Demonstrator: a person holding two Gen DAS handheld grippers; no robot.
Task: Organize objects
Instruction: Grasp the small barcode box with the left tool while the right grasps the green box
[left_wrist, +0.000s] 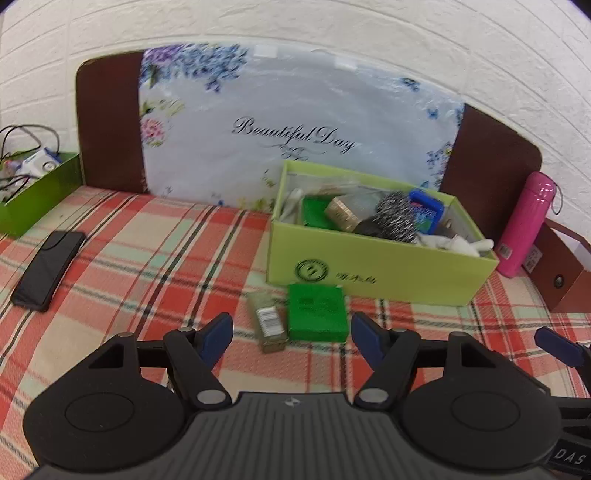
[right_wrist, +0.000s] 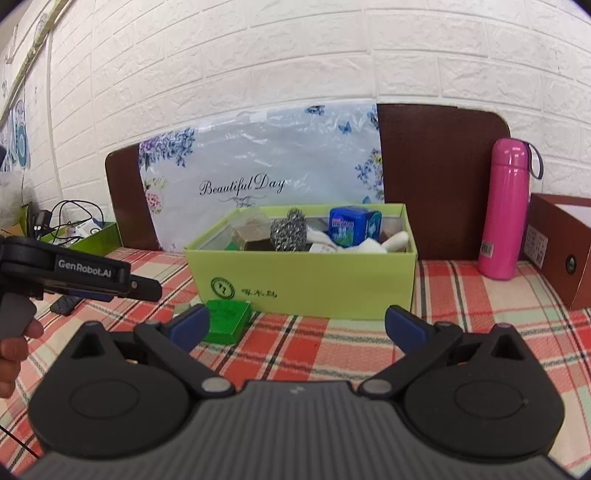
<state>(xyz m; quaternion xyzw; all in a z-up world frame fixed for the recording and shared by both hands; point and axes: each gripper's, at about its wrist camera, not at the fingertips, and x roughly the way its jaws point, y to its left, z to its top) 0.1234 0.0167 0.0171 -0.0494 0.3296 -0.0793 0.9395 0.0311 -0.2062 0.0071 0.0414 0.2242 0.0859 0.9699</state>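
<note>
A lime green box (left_wrist: 373, 275) (right_wrist: 306, 280) stands on the plaid cloth, filled with a steel scourer (left_wrist: 397, 218) (right_wrist: 290, 230), a blue mint tin (right_wrist: 352, 225), a gold packet and white items. In front of it lie a small green box (left_wrist: 317, 312) (right_wrist: 225, 321) and a pale barcoded packet (left_wrist: 267, 321). My left gripper (left_wrist: 291, 338) is open, with nothing between its fingers, just short of these two. My right gripper (right_wrist: 295, 326) is open too and holds nothing, before the lime box's front wall; the small green box lies by its left fingertip.
A black phone (left_wrist: 48, 269) lies on the cloth at the left. A second green box (left_wrist: 37, 188) with cables sits far left. A pink bottle (right_wrist: 504, 208) and a brown box (right_wrist: 557, 247) stand at the right. A floral board (left_wrist: 295, 125) leans on the white brick wall behind.
</note>
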